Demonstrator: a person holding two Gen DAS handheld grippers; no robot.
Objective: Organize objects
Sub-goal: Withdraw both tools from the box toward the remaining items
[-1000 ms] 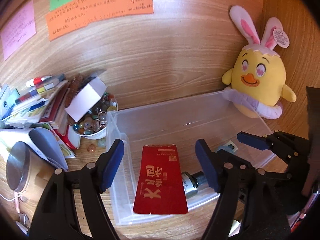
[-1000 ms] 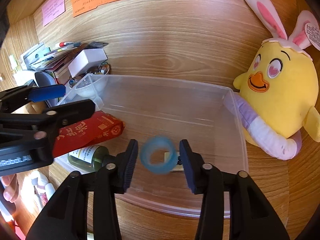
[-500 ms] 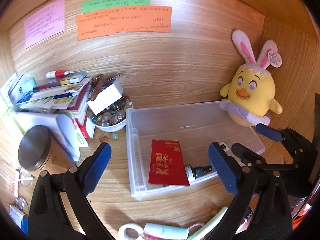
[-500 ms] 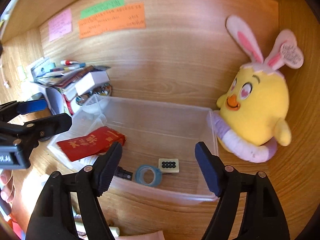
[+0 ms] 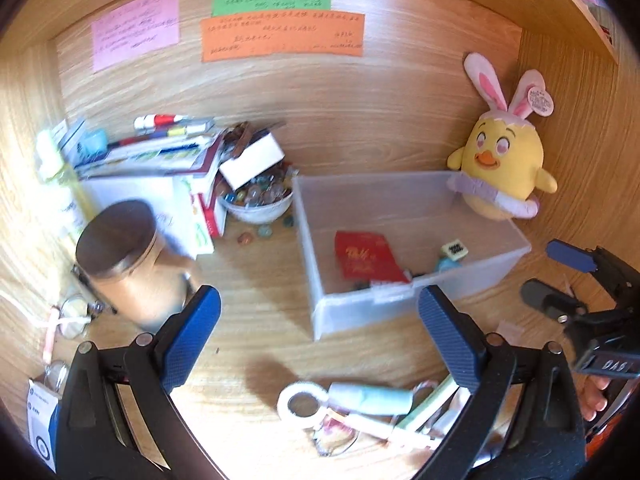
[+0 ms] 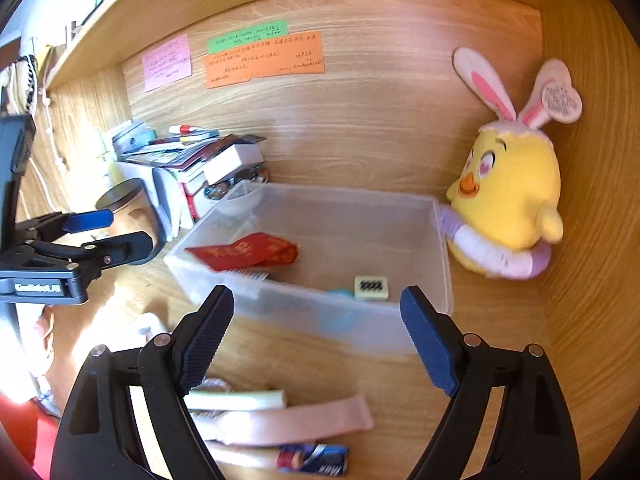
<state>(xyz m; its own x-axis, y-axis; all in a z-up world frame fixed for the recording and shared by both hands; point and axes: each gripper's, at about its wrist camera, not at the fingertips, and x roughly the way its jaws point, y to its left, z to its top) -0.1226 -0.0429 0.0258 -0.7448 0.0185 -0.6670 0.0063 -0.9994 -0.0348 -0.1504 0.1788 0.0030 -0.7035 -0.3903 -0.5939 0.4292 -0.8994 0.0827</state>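
Observation:
A clear plastic bin point(image 5: 400, 304) point(image 6: 440, 240) stands on the wooden desk. Inside lie a red envelope point(image 5: 366, 256) point(image 6: 248, 254), a small cream block with black dots point(image 5: 453, 249) point(image 6: 371, 288) and a blue tape roll point(image 5: 447, 265) point(image 6: 338, 320). My left gripper point(image 5: 320, 328) is open and empty, drawn back from the bin. My right gripper point(image 6: 316, 328) is also back from the bin, its jaws still opening with nothing between them. Loose items lie on the desk in front: a white tape ring point(image 5: 302, 404), a pale tube point(image 5: 370, 398), a pink strip point(image 6: 296, 420) and a green-white stick point(image 6: 236, 400).
A yellow chick plush point(image 5: 504, 168) point(image 6: 512, 188) with bunny ears sits right of the bin. To the left are a bowl of glass beads point(image 5: 258, 200), stacked books point(image 5: 160, 152) and a round tin point(image 5: 120, 248). Sticky notes point(image 5: 280, 32) hang on the back wall.
Both grippers pulled back from the bin and opened wide. The right one let go of the blue tape roll, which now lies in the bin. The red envelope stays inside.

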